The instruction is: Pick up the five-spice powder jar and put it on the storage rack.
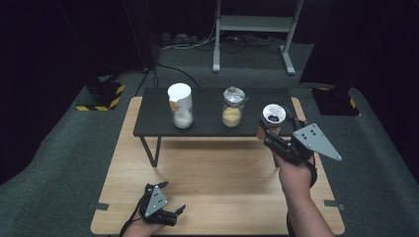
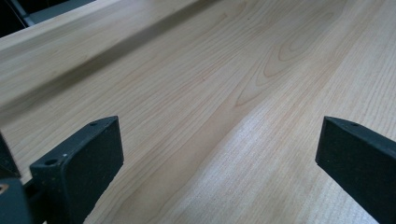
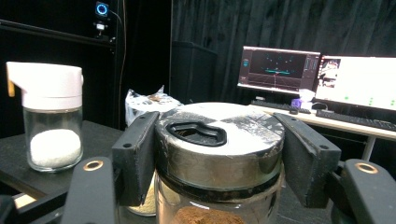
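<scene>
High view: my right tool (image 1: 271,129) grips the metal-lidded jar (image 1: 273,116) at right of centre.
My left tool (image 1: 165,200) sits wide open over the tabletop (image 1: 222,173), lower left.

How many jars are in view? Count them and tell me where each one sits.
3. The white-lidded jar stands at the black shelf's left, the foil-topped jar at its middle, and the metal-lidded jar is clamped in the right gripper at its right end.

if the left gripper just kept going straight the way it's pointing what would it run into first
Probably the light wooden tabletop. The left gripper, jaws open with nothing between them, points low across the bare boards, so it would likely scrape the wood first, though depth is hard to judge.
</scene>
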{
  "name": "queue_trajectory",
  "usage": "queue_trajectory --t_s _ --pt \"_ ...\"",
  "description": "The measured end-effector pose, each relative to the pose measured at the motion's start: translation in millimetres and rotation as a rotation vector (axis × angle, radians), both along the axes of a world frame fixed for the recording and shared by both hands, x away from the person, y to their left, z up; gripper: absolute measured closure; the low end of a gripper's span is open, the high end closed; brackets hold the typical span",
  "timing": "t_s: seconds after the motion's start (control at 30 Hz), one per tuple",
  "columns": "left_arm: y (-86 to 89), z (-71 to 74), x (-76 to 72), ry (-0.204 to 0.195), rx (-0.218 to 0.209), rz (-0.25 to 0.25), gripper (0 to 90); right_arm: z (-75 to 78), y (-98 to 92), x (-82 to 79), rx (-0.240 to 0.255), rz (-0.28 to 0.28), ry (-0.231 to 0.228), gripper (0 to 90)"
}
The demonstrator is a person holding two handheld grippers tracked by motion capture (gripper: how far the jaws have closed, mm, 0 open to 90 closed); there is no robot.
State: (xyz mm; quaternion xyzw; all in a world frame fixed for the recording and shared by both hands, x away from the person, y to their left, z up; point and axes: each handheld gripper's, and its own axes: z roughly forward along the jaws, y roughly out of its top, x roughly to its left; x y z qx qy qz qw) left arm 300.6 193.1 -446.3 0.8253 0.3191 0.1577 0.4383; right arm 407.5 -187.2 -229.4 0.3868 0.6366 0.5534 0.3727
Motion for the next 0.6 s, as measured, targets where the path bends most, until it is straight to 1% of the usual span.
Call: queue_trajectory --t_s 0.17,0.2,0.33,0.6 --pt "0.3 0.0 0.1 -0.001 -0.001 0.000 1.1 -1.3 0.2 6.1 0.005 -0.007 -0.001 34.7" --pt "0.3 0.0 0.2 0.000 -0.002 0.000 1.1 -2.0 0.4 8.7 0.006 -0.008 -0.013 34.7" --pt "0.5 0.0 0.2 0.000 -0.004 -0.001 1.1 -3.1 0.7 12.4 0.010 -0.012 -0.017 34.7" --pt "0.5 0.0 0.1 -0.001 -0.003 -0.002 1.1 -8.8 1.1 21.3 0.015 -0.018 -0.017 34.7"
